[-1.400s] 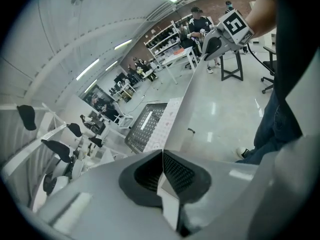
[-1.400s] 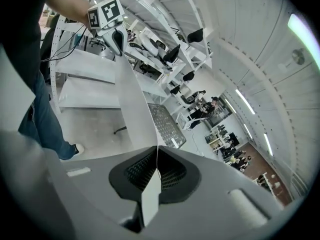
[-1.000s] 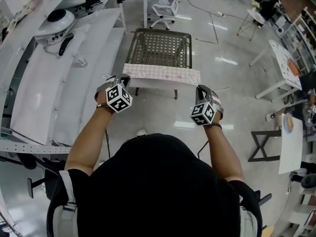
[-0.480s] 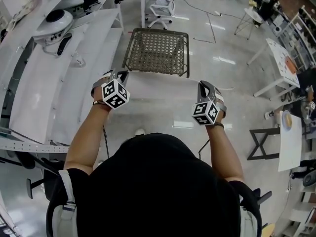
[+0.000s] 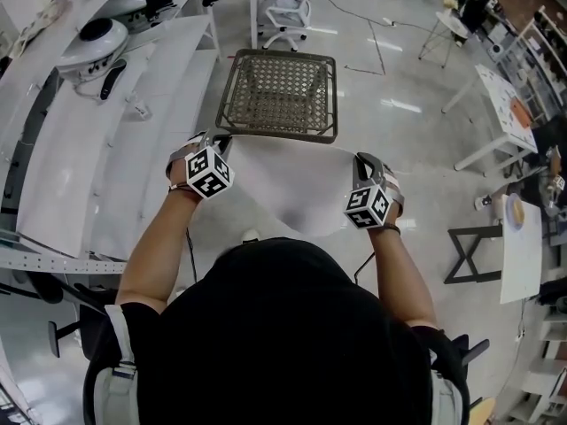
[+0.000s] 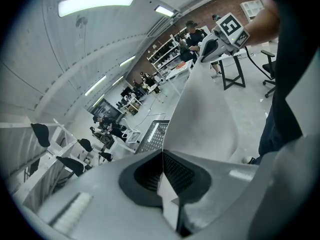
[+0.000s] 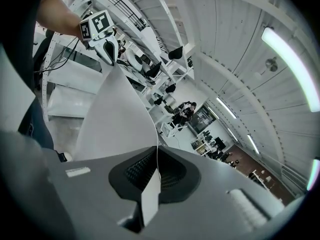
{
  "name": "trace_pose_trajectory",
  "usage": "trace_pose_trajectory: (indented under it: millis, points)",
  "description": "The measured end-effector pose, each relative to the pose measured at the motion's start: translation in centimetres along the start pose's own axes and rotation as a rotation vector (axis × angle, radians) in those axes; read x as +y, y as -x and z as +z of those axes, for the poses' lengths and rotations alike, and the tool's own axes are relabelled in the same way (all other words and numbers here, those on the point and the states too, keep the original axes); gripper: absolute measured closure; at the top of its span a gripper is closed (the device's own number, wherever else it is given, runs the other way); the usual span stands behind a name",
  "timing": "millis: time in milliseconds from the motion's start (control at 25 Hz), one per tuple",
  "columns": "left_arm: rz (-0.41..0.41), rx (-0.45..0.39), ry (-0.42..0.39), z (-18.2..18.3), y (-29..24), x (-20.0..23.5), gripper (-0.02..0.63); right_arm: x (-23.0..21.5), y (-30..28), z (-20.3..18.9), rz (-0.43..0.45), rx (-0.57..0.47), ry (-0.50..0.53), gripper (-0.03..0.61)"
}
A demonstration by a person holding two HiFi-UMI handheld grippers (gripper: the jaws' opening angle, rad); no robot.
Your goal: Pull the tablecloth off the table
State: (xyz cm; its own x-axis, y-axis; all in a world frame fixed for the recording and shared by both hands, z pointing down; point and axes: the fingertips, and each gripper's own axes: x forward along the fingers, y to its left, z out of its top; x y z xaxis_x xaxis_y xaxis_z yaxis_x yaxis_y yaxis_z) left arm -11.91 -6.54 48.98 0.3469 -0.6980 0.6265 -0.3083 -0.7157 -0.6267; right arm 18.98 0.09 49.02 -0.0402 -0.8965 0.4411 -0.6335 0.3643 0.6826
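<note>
Since a second ago, when a checked strip of it lay along the near edge of the desk, the tablecloth (image 5: pixel 288 184) has come off completely. It hangs in the air between the two grippers, its top edge stretched from one to the other and its middle sagging in a white curve toward the person's chest. The side that shows is plain white.

The left gripper (image 5: pixel 216 142) is clamped on the cloth's left corner. In the left gripper view its jaws are pressed together on a thin fold of the tablecloth (image 6: pixel 205 114) at the left gripper (image 6: pixel 163 181), and the sheet runs away toward the right gripper (image 6: pixel 212 44). The right gripper (image 5: pixel 363 161) pinches the opposite corner. In the right gripper view, the right gripper (image 7: pixel 153 181) is likewise closed on the cloth's edge, with the tablecloth (image 7: pixel 117 119) stretching off to the left gripper (image 7: pixel 107 48).

Just beyond the cloth stands the desk (image 5: pixel 282 87), its woven top bare inside a dark frame. Long white benches (image 5: pixel 106 149) run along the left. A white office chair (image 5: pixel 297 7) stands behind the desk, well apart from it.
</note>
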Motion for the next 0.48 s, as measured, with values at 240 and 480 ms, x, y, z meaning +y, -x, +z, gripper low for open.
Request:
trace_pose_trajectory:
  millis: [240, 480]
  points:
    - [-0.013, 0.000, -0.009, 0.5, 0.0, -0.6, 0.612, 0.2, 0.6, -0.9, 0.010, 0.016, -0.007, 0.548]
    - [-0.020, -0.001, -0.017, 0.7, -0.1, -0.9, 0.611, 0.2, 0.7, -1.3, 0.010, 0.024, -0.009, 0.548]
